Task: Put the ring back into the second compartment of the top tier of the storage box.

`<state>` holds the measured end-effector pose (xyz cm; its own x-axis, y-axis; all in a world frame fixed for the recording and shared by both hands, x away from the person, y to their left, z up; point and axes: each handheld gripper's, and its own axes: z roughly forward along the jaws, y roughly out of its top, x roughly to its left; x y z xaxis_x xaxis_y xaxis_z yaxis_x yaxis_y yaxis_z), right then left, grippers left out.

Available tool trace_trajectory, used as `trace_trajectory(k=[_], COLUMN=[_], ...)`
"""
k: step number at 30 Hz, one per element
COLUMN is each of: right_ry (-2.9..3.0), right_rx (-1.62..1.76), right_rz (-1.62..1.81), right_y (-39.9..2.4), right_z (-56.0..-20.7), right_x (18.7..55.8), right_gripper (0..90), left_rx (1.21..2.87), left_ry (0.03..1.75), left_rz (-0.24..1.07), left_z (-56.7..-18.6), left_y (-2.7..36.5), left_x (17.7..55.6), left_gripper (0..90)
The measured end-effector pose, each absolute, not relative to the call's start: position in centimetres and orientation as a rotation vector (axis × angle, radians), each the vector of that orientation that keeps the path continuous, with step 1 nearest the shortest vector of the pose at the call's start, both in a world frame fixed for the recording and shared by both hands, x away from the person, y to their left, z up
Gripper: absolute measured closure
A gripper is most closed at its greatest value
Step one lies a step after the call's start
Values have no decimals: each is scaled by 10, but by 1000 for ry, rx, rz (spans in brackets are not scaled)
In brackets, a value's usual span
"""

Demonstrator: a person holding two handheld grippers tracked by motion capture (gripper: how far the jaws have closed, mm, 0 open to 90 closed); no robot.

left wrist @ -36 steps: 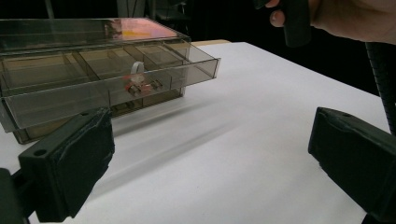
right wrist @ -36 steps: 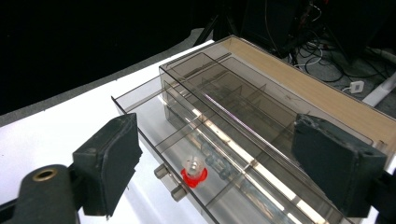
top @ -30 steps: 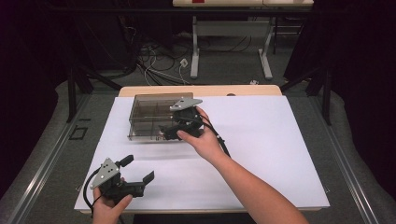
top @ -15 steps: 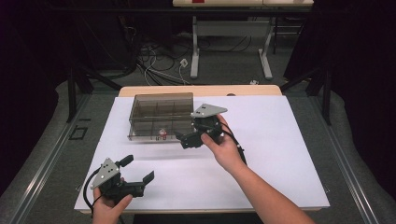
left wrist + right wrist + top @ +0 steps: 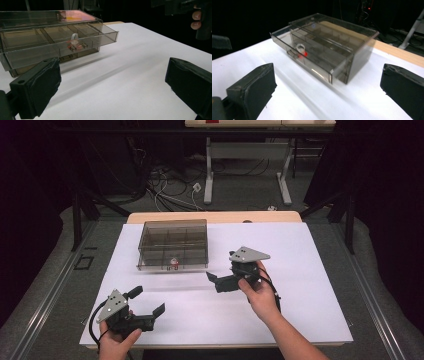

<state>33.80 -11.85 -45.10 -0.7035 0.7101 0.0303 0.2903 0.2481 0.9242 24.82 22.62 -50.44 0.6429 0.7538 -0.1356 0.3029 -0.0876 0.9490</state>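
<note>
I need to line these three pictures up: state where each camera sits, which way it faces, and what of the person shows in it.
High view: above the table's near side, looking forward and down; both forearms, left gripper and right gripper.
Left gripper view: rides the left gripper, facing the drawer box; fingers at top right.
Right gripper view: rides the right gripper, facing the box's corner.
All three show the box with its drawer out.

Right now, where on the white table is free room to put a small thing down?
The widest bare patch of the white table lies right of the clear drawer box, beyond the right gripper. A second one runs along the near edge between the left gripper and the right hand. It is crowded directly before the box, where the drawer stands pulled out.
</note>
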Motion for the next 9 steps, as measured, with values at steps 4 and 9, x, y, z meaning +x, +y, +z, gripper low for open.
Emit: trace_trajectory(k=[4,9], right_ry=[2109,2096], right_rx=[917,910], right_rz=[1440,1425], right_y=[-132,-148], right_z=[-460,-469], right_x=[329,315], right_gripper=[0,0], left_rx=[1672,1674], left_ry=[875,880], left_rz=[476,474], left_z=[-505,-505], left_y=[226,226], left_x=[249,249], left_gripper=[3,3])
